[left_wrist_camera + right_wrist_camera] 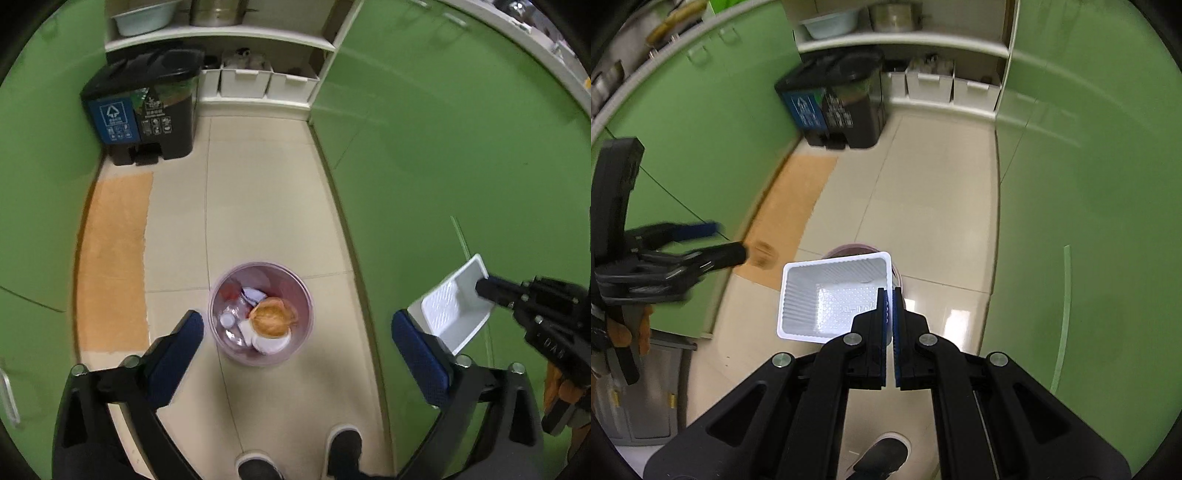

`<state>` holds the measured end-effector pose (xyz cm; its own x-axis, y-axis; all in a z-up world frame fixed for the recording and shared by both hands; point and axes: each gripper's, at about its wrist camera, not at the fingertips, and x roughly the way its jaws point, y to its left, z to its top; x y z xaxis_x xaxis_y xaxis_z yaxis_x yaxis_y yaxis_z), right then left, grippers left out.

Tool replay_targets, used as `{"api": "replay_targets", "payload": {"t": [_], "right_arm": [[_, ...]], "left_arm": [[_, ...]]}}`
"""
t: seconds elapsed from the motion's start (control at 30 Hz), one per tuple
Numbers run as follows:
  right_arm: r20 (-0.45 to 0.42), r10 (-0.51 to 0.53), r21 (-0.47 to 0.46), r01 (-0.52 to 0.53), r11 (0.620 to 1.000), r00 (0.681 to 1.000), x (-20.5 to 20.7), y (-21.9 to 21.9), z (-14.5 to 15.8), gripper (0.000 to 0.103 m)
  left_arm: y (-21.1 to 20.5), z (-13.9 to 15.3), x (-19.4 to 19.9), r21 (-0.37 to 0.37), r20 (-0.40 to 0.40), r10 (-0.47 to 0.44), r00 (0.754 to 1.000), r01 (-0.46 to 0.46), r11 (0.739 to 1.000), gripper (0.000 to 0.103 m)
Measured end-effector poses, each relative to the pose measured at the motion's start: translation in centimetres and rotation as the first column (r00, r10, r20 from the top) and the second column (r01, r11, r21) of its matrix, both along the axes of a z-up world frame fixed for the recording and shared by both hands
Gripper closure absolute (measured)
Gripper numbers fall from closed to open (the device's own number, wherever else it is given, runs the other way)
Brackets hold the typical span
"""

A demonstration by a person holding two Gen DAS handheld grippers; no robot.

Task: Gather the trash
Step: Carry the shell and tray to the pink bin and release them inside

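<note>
A small pink waste bin (260, 314) stands on the floor, filled with plastic bottles, white containers and an orange-brown wrapper (272, 317). My left gripper (297, 332) is open and empty, held above the bin. My right gripper (889, 295) is shut on the rim of a white plastic tray (831, 299), held in the air; the tray also shows in the left wrist view (452, 308), to the right of the bin. In the right wrist view the bin (849, 251) is mostly hidden behind the tray.
A black two-compartment pedal bin (144, 107) stands at the far left corner. Green cabinet doors (443, 166) line both sides of the narrow tiled floor. An orange mat (114, 258) lies at left. White storage boxes (245, 81) sit on a low shelf. The person's shoes (341, 450) are at the bottom.
</note>
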<state>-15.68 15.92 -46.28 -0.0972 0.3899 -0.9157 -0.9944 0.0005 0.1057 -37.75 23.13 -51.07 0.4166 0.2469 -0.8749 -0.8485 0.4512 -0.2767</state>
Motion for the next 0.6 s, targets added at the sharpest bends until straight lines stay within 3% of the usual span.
{"api": "replay_targets", "payload": {"t": [0.2, 0.6], "right_arm": [[-0.018, 0.038, -0.024, -0.038, 0.999, 0.999, -1.6, 2.6, -4.9, 0.101], [-0.077, 0.122, -0.06, -0.127, 0.99, 0.99, -6.0, 6.7, -10.1, 0.098]], "left_arm": [[1.5, -3.3, -1.6, -0.014, -0.004, 0.048, 0.999, -0.048, 0.999, 0.006], [1.9, -3.4, -8.1, -0.018, 0.006, 0.168, 0.986, -0.167, 0.986, 0.006]]}}
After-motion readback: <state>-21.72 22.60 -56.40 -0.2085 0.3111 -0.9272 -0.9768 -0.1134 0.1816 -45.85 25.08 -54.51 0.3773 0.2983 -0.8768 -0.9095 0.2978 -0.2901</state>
